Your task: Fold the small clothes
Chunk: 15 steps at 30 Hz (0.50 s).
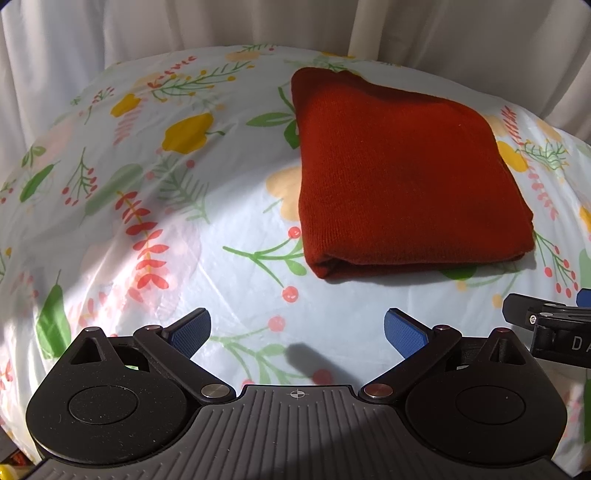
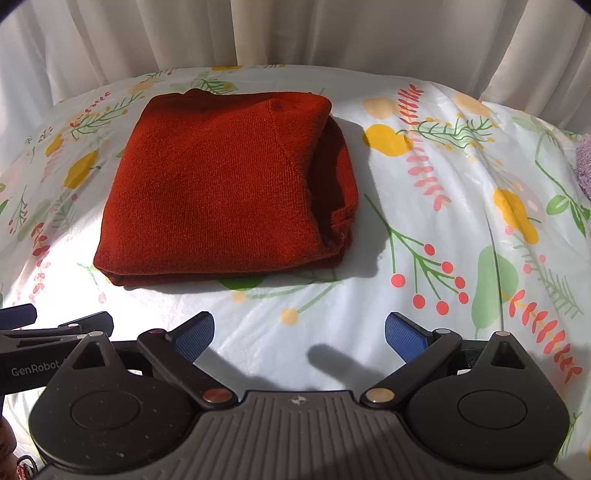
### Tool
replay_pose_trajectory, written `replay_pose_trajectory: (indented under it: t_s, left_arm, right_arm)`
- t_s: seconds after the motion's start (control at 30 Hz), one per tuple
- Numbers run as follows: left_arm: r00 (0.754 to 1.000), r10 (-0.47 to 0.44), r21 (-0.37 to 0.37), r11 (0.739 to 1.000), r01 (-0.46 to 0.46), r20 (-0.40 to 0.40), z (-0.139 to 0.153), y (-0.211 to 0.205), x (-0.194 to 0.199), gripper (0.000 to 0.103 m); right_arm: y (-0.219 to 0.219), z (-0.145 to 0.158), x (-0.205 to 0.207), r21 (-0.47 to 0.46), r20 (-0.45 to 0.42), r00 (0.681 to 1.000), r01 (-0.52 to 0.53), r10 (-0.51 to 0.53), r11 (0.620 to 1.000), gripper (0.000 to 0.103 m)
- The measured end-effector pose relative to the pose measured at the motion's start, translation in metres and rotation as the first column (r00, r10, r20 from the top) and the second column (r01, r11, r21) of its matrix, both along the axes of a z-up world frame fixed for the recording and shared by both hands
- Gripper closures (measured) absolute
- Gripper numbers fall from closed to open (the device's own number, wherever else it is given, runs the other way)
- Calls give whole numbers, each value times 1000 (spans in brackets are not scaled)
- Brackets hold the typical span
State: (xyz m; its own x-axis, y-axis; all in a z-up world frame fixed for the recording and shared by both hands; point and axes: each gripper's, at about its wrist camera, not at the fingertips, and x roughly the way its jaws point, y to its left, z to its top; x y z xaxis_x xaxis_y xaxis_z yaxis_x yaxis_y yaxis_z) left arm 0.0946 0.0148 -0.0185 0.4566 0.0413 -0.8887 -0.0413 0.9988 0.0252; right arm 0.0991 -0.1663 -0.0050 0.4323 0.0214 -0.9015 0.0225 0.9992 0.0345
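Observation:
A rust-red knit garment [image 1: 402,177] lies folded into a thick rectangle on the floral cloth; it also shows in the right wrist view [image 2: 221,192]. My left gripper [image 1: 297,328] is open and empty, hovering in front of the garment and a little to its left. My right gripper [image 2: 299,332] is open and empty, in front of the garment and a little to its right. Neither gripper touches the garment. The right gripper's body shows at the right edge of the left wrist view [image 1: 546,325]; the left gripper's body shows at the left edge of the right wrist view [image 2: 55,332].
A white tablecloth with a flower and berry print [image 1: 166,229] covers the surface, also seen in the right wrist view [image 2: 461,221]. White curtains [image 2: 295,33] hang close behind it. A purple fuzzy item [image 2: 584,166] lies at the far right edge.

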Motion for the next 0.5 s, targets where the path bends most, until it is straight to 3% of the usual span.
replay_pose_trajectory:
  t_s: [0.5]
  left_arm:
    - [1000, -3, 3, 1000, 3, 2, 0, -2, 1, 1]
  right_arm:
    - [-3, 2, 2, 0, 6, 1000, -3, 3, 1000, 4]
